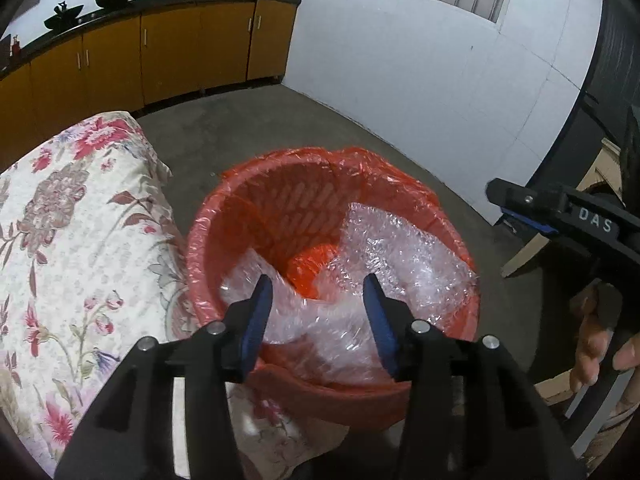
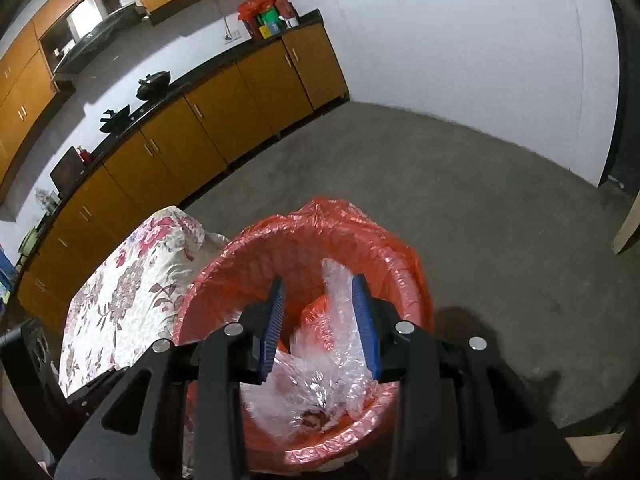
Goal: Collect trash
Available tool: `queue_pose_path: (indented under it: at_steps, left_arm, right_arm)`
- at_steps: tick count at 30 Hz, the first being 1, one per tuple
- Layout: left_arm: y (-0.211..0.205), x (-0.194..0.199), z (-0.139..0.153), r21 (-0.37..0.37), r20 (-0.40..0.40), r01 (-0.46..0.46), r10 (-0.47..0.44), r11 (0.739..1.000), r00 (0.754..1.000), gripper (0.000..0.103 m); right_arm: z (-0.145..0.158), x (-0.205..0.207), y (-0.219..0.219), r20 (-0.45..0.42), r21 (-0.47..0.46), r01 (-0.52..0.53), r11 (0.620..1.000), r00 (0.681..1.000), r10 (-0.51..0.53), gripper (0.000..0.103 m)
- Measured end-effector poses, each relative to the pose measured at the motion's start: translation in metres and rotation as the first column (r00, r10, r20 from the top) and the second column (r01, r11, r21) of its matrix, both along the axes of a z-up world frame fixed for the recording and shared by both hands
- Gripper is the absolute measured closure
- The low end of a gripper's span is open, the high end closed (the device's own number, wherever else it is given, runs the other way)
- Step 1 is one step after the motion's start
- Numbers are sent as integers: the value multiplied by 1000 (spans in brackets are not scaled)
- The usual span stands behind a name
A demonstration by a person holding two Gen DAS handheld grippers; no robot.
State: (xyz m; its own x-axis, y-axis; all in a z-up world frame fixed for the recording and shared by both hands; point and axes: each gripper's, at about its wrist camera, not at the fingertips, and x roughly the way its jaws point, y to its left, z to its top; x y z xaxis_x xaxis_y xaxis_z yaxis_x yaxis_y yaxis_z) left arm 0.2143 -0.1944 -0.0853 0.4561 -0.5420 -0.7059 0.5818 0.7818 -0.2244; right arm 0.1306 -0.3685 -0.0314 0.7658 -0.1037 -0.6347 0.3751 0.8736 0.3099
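A red bin (image 1: 280,200) lined with a red plastic bag stands on the floor; it also shows in the right wrist view (image 2: 360,240). Crumpled clear bubble wrap (image 1: 400,248) lies inside it and over its near rim, and shows in the right wrist view (image 2: 320,384). My left gripper (image 1: 318,286) is open and empty, hovering just above the bin's near rim over the wrap. My right gripper (image 2: 319,286) is open and empty above the bin. It also shows at the right edge of the left wrist view (image 1: 520,204).
A table with a floral cloth (image 1: 72,240) stands right beside the bin on the left. Brown kitchen cabinets (image 2: 200,128) with woks on the counter line the far wall. Bare concrete floor (image 2: 480,220) stretches beyond and right of the bin. A pale wooden leg (image 1: 528,252) stands at right.
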Motion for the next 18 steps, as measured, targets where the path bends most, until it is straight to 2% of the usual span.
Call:
queue_pose_path:
  at_steps: [2,6,7,9,13,14,16,18]
  left_arm:
    - [2,-2,5,-5,9,-9,9,1000,1000,55]
    - [10,-11,22,-17,42,-33,34,999,999,52]
    - [13,-14,26,-22,52,-40,41,999,998,52]
    - [21,-22,38,-33,79,-58,60,998,995,47]
    - [40,-44,62,-50,150,-99,105,994,983,36]
    - [46,-50,68,-50,176,-115,122,992,977,31]
    - [57,-62,79,-51,216,-142,149,989,965,21]
    - [71,-76,89,-59,258,-177,186,982,948,11]
  right_arm:
    - [6,-4,3,14,-16,5,1000,1000,-5,61]
    - [20,-15,10,42,-47,-2,999,999,4,60]
    - [23,-19,12,50,-54,-6,999,999,8,58]
    - [31,-27,21,71,-80,-10,997,997,15,51]
    - [46,-46,39,114,-121,-15,993,993,29,27]
    - [50,-52,45,128,-135,-14,991,991,32,18]
    - [57,-61,55,152,-169,-12,986,988,38,7]
    - [63,-72,69,178,-223,2,975,983,39,3]
